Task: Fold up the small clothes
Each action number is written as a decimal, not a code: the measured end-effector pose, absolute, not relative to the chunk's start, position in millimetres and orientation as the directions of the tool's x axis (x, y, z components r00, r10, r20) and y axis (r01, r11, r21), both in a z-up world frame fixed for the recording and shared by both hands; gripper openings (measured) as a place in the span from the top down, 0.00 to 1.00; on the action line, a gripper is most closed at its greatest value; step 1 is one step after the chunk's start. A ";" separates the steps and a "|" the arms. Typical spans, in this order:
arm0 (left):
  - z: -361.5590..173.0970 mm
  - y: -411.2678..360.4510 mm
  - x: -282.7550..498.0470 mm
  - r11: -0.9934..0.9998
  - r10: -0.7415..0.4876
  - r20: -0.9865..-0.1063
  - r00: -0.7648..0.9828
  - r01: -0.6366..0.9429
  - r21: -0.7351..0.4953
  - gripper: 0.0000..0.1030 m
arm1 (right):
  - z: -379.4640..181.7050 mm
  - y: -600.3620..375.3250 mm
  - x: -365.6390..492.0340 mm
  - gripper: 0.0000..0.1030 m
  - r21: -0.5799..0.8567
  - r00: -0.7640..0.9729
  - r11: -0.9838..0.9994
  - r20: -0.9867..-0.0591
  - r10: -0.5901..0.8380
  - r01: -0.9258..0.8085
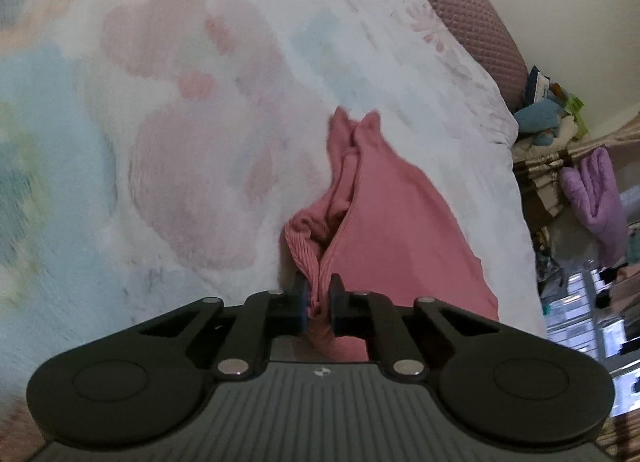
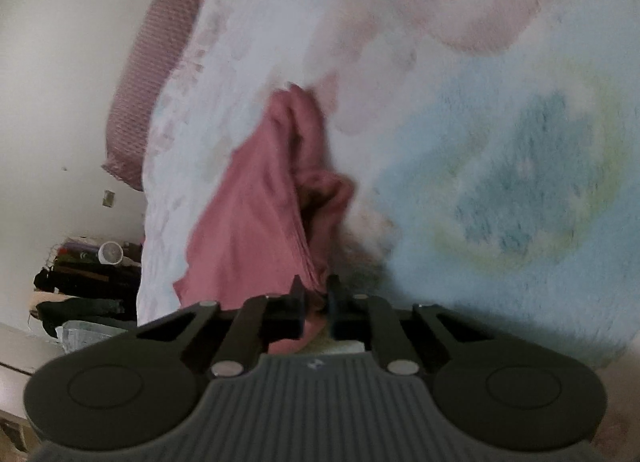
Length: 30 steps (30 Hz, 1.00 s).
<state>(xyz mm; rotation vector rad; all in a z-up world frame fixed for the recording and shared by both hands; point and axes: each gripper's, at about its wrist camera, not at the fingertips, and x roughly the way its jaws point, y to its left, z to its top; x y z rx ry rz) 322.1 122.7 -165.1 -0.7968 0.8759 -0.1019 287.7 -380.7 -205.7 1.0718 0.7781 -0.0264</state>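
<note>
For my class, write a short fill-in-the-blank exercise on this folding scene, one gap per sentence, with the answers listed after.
1. The garment pinched in the left gripper is ____ in colour.
2. The right gripper is shut on the ____ garment.
3. The garment lies on a pastel ____.
4. A purple glove-shaped item hangs at the ____ edge of the left wrist view.

Answers: pink; same; blanket; right

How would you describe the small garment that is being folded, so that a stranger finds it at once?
Look at the pastel blanket covering the bed. On it lies a small pink garment, with a ribbed hem. It is the only solid dusty-pink cloth there, pinched by both the left gripper and right gripper.
</note>
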 end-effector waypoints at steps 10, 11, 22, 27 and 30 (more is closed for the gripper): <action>-96.7 108.5 319.3 0.814 -0.319 -0.693 0.647 -0.188 -0.550 0.92 | -138.9 -379.5 300.1 0.97 0.703 0.735 0.624 -0.613 0.290 0.341; -89.1 108.1 315.7 0.818 -0.314 -0.696 0.646 -0.188 -0.544 0.92 | -129.6 -379.5 300.5 0.97 0.698 0.734 0.634 -0.613 0.291 0.332; -77.1 122.5 239.4 0.841 -0.304 -0.750 0.588 -0.203 -0.501 0.92 | -87.6 -372.4 217.5 0.97 0.686 0.678 0.650 -0.649 0.345 0.327; -82.7 129.9 200.1 0.839 -0.315 -0.754 0.577 -0.202 -0.506 0.92 | -96.7 -373.6 158.1 0.97 0.675 0.646 0.648 -0.677 0.354 0.352; -99.8 129.0 193.5 0.849 -0.306 -0.779 0.548 -0.214 -0.484 0.92 | -112.1 -370.8 139.8 0.97 0.654 0.620 0.660 -0.702 0.349 0.369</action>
